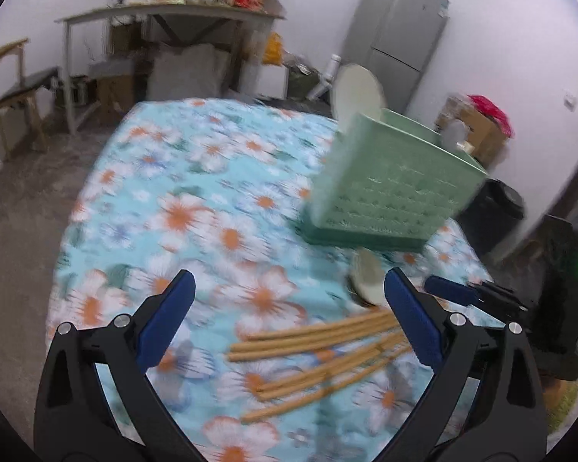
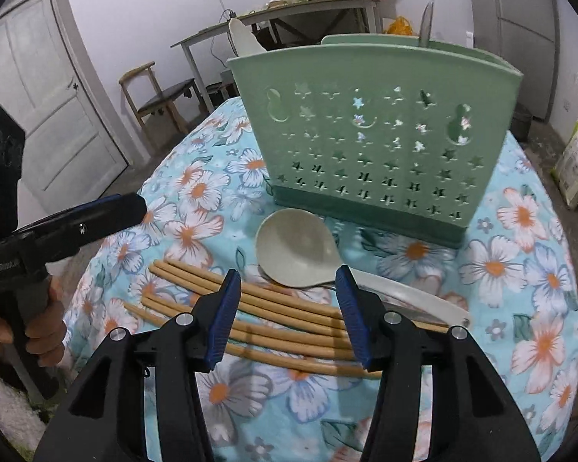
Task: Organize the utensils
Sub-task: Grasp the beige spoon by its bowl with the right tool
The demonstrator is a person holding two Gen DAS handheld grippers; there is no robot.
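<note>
Left wrist view looks from table's left side, high, across floral tablecloth [image 1: 212, 200] toward fridge [image 1: 400, 30], blurred. Right wrist view sits low and close, facing green utensil holder [image 2: 373, 131] head-on. Both share chopsticks [image 1: 320, 350] [image 2: 281, 319], ladle [image 1: 366, 277] [image 2: 296, 250], holder [image 1: 389, 188].

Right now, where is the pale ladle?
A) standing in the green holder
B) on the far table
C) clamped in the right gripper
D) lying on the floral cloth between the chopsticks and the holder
D: the ladle lies bowl-up on the floral tablecloth, between the chopsticks and the green utensil holder; the open right gripper holds nothing.
</note>
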